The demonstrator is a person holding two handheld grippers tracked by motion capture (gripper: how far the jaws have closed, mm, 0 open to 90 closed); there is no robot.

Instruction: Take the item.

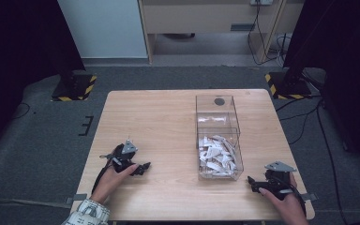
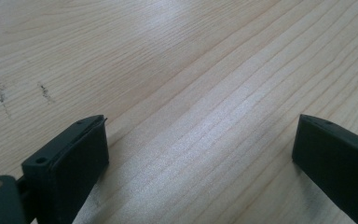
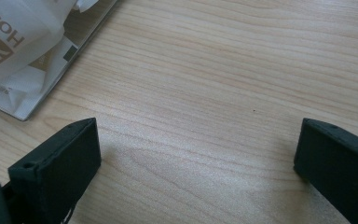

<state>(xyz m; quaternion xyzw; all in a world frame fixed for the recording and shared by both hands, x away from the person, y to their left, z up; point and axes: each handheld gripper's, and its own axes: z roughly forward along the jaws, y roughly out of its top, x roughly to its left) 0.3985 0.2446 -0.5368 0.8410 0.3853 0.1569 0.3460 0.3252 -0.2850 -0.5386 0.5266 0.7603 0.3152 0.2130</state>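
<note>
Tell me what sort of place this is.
Probably a lab or data-recording workspace: a bare wooden table on grey carpet, stand bases with hazard stripes at its far corners, black curtains at both sides, and a clear box of white packets.

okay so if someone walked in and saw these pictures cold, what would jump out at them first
Probably the clear plastic box right of the table's middle, its near end heaped with white packets. Next, the two black claws low over the near edge of the wooden table: the left claw at the left and the right claw beside the box's near right corner, both open over bare wood.
</note>
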